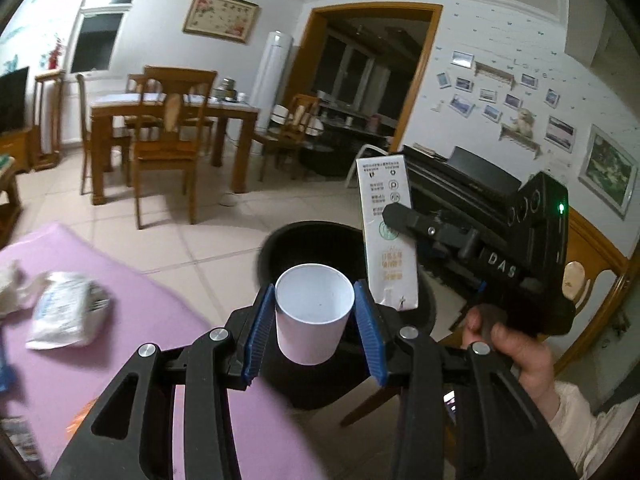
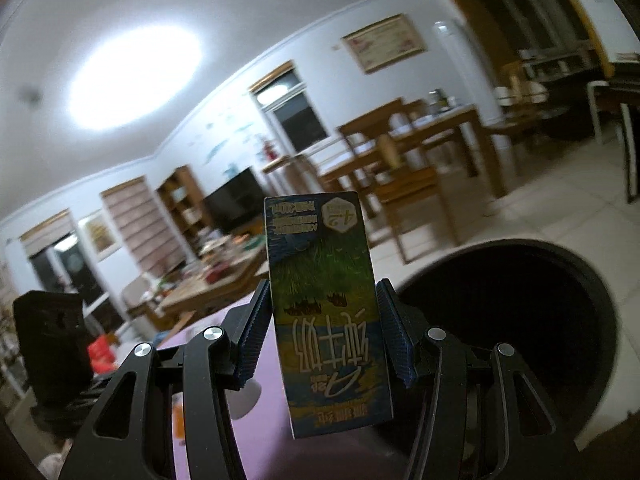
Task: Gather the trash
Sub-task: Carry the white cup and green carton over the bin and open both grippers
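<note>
My left gripper (image 1: 315,316) is shut on a white paper cup (image 1: 313,312), upright, its blue pads pressed on both sides. The cup hangs above the near rim of a black round bin (image 1: 304,236) on the floor. Over the bin's right side the right gripper (image 1: 394,216), held by a hand (image 1: 516,344), grips a tall milk carton (image 1: 390,232). In the right wrist view my right gripper (image 2: 322,332) is shut on that carton (image 2: 326,320), printed green and blue, upside down. The bin's dark mouth (image 2: 516,320) lies just to the carton's right.
A purple-covered table (image 1: 132,312) sits at the left with a white plastic packet (image 1: 68,312) and crumpled paper (image 1: 12,288) on it. Wooden dining table and chairs (image 1: 168,128) stand beyond on the tiled floor. A dark piano (image 1: 460,184) is at the right.
</note>
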Tool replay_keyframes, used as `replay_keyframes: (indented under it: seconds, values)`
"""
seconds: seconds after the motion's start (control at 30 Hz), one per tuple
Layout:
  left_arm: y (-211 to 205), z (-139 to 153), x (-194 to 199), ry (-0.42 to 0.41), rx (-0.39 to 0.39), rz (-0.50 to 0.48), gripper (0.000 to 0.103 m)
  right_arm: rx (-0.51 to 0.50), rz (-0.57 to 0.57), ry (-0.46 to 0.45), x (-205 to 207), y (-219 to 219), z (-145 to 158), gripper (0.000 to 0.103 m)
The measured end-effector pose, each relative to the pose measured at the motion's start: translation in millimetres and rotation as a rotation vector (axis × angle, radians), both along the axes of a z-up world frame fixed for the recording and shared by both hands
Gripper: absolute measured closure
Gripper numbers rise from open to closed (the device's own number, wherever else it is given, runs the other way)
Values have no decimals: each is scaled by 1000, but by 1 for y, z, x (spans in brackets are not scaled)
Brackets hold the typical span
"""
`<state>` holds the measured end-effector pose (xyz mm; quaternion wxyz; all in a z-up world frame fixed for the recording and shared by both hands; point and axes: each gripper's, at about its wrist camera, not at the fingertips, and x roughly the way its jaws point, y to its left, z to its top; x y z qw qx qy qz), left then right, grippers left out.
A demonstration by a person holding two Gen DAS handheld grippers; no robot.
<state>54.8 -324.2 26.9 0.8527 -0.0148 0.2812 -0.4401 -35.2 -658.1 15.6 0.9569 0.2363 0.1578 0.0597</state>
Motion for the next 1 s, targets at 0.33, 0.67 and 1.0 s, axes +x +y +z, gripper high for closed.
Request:
replay_keyframes:
  seconds: [0.33,0.67,1.0]
  values:
    - [-65,-22,22,69,4,-59,62,49,-154,41,-12,-76,-45,50]
    - [-92,-40,23,97,44,-83,62,30,-206,66,8,-91,-69,50]
    - [-98,-36,17,71,62,-76,62,19,-202,83,28,-86,-85,50]
